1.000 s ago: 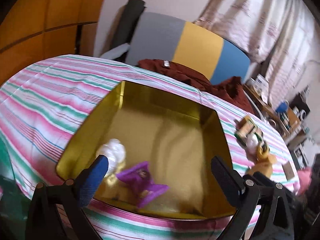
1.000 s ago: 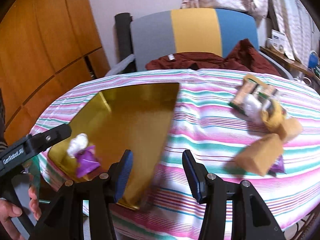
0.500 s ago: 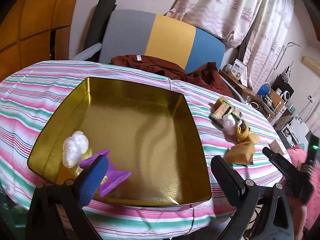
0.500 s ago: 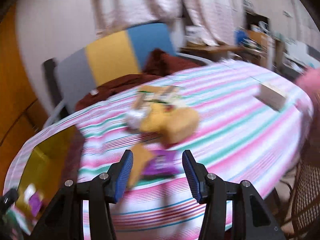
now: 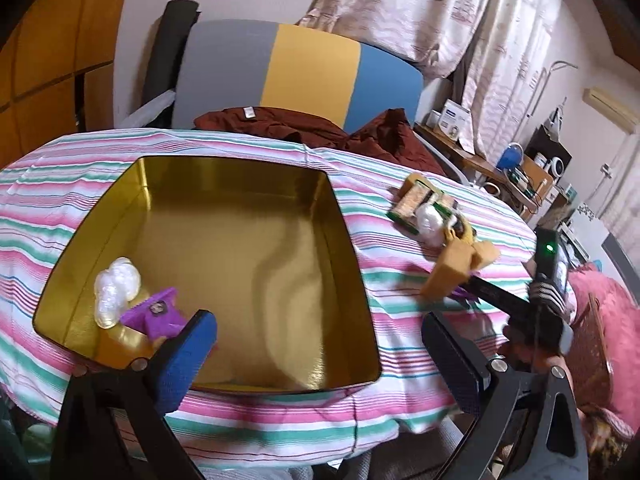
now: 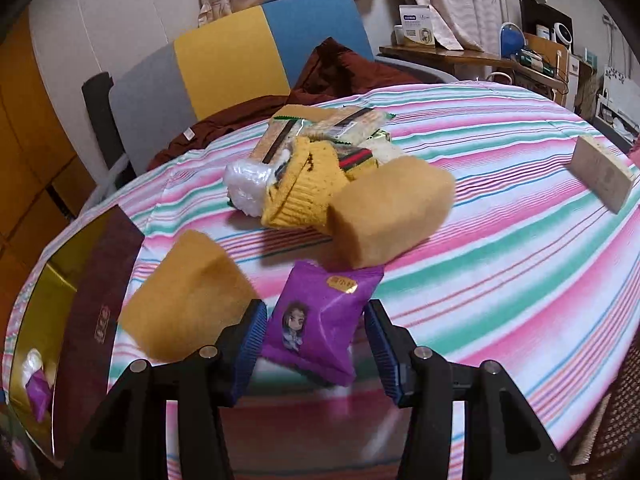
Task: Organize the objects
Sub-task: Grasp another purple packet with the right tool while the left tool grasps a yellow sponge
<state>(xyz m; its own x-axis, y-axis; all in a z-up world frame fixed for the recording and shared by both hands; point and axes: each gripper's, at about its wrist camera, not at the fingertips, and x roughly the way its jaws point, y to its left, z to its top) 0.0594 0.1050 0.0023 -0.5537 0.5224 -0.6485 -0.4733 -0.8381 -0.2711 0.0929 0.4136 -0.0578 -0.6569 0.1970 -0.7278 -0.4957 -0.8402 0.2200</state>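
Right hand-held gripper [image 6: 315,342]: fingers spread apart, low over the counter [image 6: 520,248], which carries a striped cloth. A purple snack packet [image 6: 320,320] lies flat on the cloth between the two blue pads [image 6: 250,344]; the left pad is just beside the packet's edge, the right pad slightly clear of it. Whether either pad touches the packet cannot be told. Nothing is clamped.

Just left of the packet sits a tan sponge-like block [image 6: 184,296]; a second tan block [image 6: 392,212] lies beyond it, against a pile of wrapped snacks [image 6: 316,160]. A small pale box [image 6: 604,176] stands well apart at the far right.

Left hand-held gripper [image 5: 320,356]: fingers wide apart, holding nothing, hovering at the near edge of a gold tin [image 5: 348,240]. Inside the tin, in its near-left corner, lie a white wrapped item [image 5: 116,292] and a second purple packet [image 5: 156,312], touching each other. The left view shows the right gripper reaching in beside the tan blocks, to the right of the tin.
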